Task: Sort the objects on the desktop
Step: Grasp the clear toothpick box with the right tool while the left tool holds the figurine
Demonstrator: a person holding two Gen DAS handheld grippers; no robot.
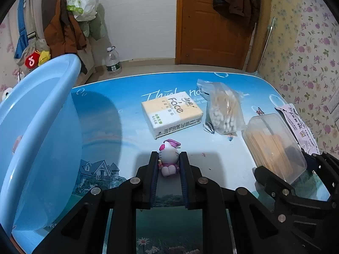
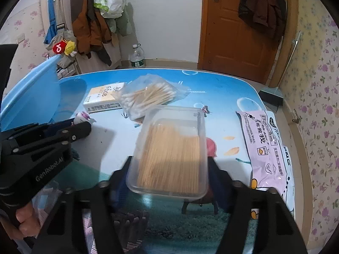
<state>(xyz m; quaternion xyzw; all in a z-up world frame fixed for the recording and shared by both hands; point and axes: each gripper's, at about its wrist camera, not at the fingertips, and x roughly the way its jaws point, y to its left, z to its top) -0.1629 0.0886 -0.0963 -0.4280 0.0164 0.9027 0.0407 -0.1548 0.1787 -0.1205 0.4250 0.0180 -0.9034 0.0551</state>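
A small pink and white cat figurine sits between the fingers of my left gripper, which is shut on it just above the blue picture tabletop. From the right wrist view the left gripper shows at the left, with the figurine at its tip. A clear lidded box of wooden sticks lies lengthwise between the fingers of my right gripper, which rest against its two long sides. The left wrist view shows that box and the right gripper at the right.
A large light-blue basin stands at the left edge. A tissue pack, a bag of cotton swabs and a pale pink packet lie further out. A hand holds the left gripper's handle.
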